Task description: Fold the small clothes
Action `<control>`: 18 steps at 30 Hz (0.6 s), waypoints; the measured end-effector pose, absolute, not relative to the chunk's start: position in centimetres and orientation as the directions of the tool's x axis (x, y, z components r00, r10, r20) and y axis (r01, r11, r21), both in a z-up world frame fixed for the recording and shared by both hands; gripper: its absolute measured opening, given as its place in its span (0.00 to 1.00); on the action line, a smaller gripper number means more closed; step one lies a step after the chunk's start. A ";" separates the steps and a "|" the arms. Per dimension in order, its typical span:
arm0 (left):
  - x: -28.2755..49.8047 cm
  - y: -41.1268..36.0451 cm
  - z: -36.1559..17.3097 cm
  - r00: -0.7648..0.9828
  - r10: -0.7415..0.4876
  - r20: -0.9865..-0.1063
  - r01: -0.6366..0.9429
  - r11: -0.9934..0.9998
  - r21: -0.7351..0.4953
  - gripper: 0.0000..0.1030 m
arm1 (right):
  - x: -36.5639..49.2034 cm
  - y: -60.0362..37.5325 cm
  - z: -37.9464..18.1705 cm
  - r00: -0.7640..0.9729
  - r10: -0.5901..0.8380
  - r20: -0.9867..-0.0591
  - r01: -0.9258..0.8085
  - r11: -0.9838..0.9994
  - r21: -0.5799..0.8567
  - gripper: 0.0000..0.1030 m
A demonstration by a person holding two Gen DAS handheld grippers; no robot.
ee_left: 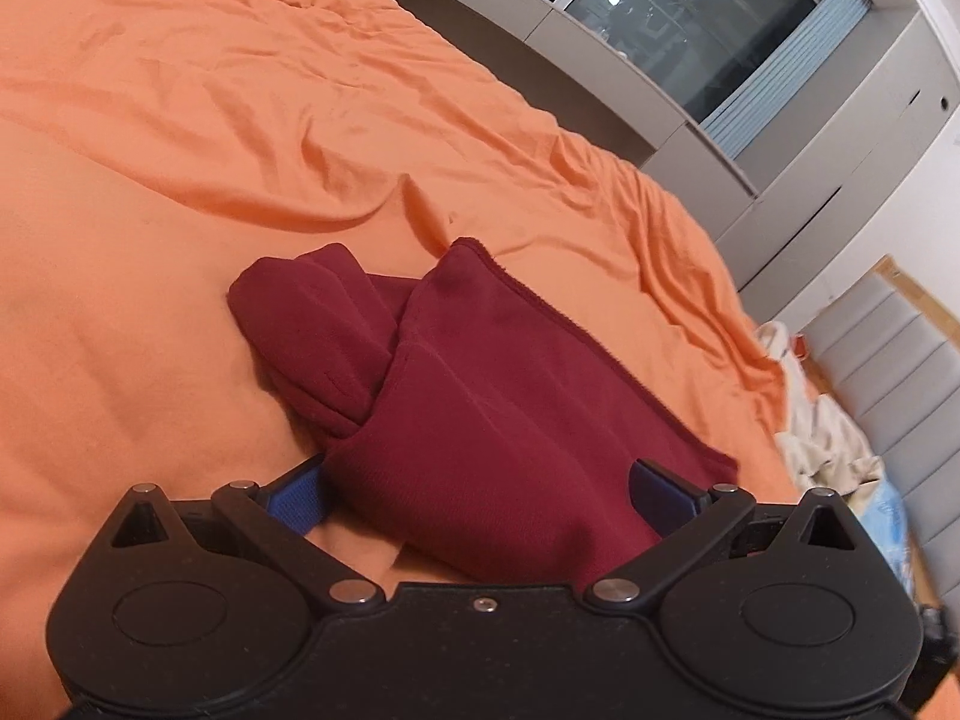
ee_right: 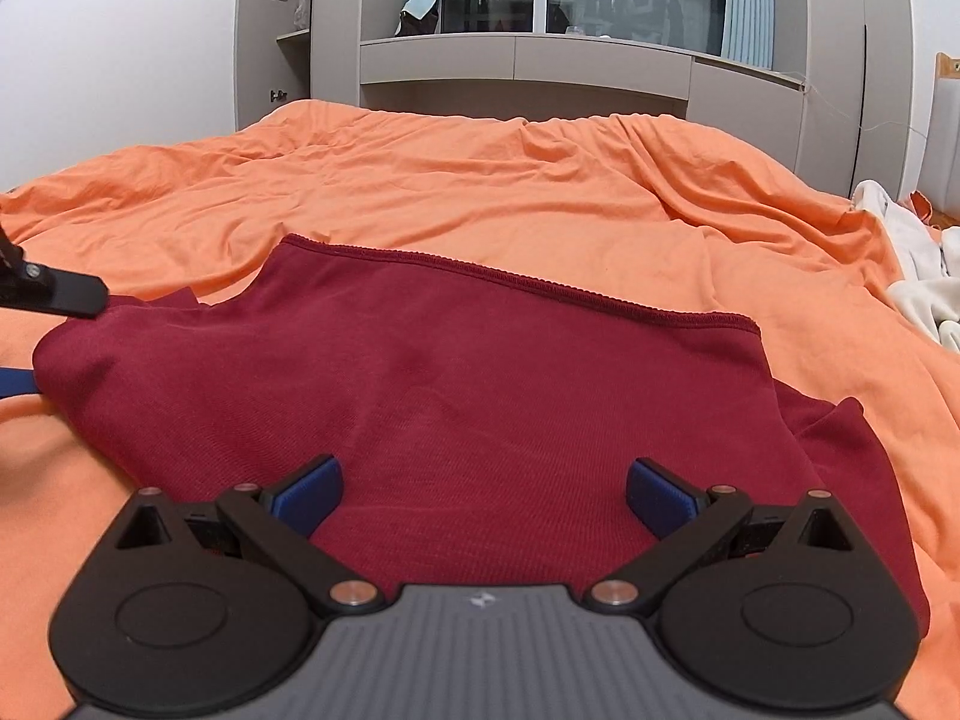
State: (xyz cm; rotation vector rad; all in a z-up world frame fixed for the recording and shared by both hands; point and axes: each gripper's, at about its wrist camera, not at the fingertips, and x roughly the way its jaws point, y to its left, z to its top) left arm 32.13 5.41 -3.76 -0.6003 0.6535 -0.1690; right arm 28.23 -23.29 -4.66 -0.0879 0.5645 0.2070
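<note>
Garment first: a dark red knit piece of clothing [ee_right: 456, 396] with a scalloped hem along its far edge lies on the rumpled orange bedsheet [ee_right: 480, 180], directly ahead of both sets of fingers. In my right wrist view it spreads wide and mostly flat, running under and between the blue pads. In my left wrist view one end, perhaps a sleeve, is already turned over into a rolled lump ahead and to the left of the fingers.

My right gripper [ee_right: 485, 495] has its fingers [ee_right: 309, 495] spread wide, nothing pinched, cloth lying beneath the gap. My left gripper [ee_left: 480, 495] is likewise spread, with the near edge of the garment bunched between the two pads but not clamped. Its black linkage shows at the left edge of the right view, just at the garment's corner.

I judge this to be mid-fold, between grasps: one side is tucked in and the main body is not yet doubled over. The next move, as I read it, calls for closing each pair of fingers on a near corner, catching all layers, then carrying that edge toward the scalloped hem.

Off to the right of the fingers, a heap of cream cloth [ee_right: 918, 276] sits at the bed's edge; grey cabinets [ee_right: 540, 66] stand beyond.
</note>
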 end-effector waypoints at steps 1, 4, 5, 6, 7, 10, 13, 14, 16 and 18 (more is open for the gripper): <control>32.2 5.3 -3.8 0.790 -0.321 -0.523 -0.040 0.823 -0.567 0.99 | 28.2 -23.3 -4.6 0.825 0.171 -0.539 -0.219 0.975 -0.026 1.00; 32.4 5.1 -3.9 0.799 -0.303 -0.519 -0.055 0.823 -0.566 0.99 | 28.2 -23.3 -4.6 0.824 0.171 -0.540 -0.219 0.975 -0.025 1.00; 32.5 5.1 -4.0 0.804 -0.296 -0.515 -0.061 0.821 -0.568 0.98 | 28.2 -23.3 -4.7 0.824 0.171 -0.540 -0.219 0.975 -0.025 1.00; 32.5 5.1 -4.0 0.809 -0.286 -0.513 -0.069 0.821 -0.566 0.93 | 28.2 -23.3 -4.7 0.824 0.171 -0.540 -0.219 0.975 -0.025 1.00; 32.5 5.1 -4.0 0.815 -0.268 -0.514 -0.084 0.823 -0.561 0.91 | 28.2 -23.3 -4.7 0.825 0.171 -0.539 -0.219 0.975 -0.025 1.00; 32.4 5.3 -4.2 0.822 -0.229 -0.522 -0.119 0.827 -0.549 0.78 | 28.2 -23.3 -4.7 0.824 0.171 -0.539 -0.219 0.975 -0.025 1.00; 32.5 5.6 -4.3 0.825 -0.207 -0.526 -0.142 0.824 -0.548 0.71 | 28.2 -23.3 -4.7 0.825 0.171 -0.539 -0.219 0.975 -0.025 1.00; 32.5 5.7 -4.4 0.826 -0.204 -0.526 -0.147 0.822 -0.550 0.70 | 28.2 -23.3 -4.7 0.825 0.171 -0.539 -0.219 0.975 -0.025 1.00; 32.5 5.8 -4.4 0.825 -0.203 -0.528 -0.150 0.822 -0.550 0.70 | 28.2 -23.3 -4.7 0.825 0.172 -0.539 -0.219 0.975 -0.025 1.00; 32.6 5.7 -4.5 0.826 -0.198 -0.528 -0.152 0.823 -0.547 0.70 | 28.2 -23.3 -4.7 0.825 0.172 -0.539 -0.219 0.975 -0.025 1.00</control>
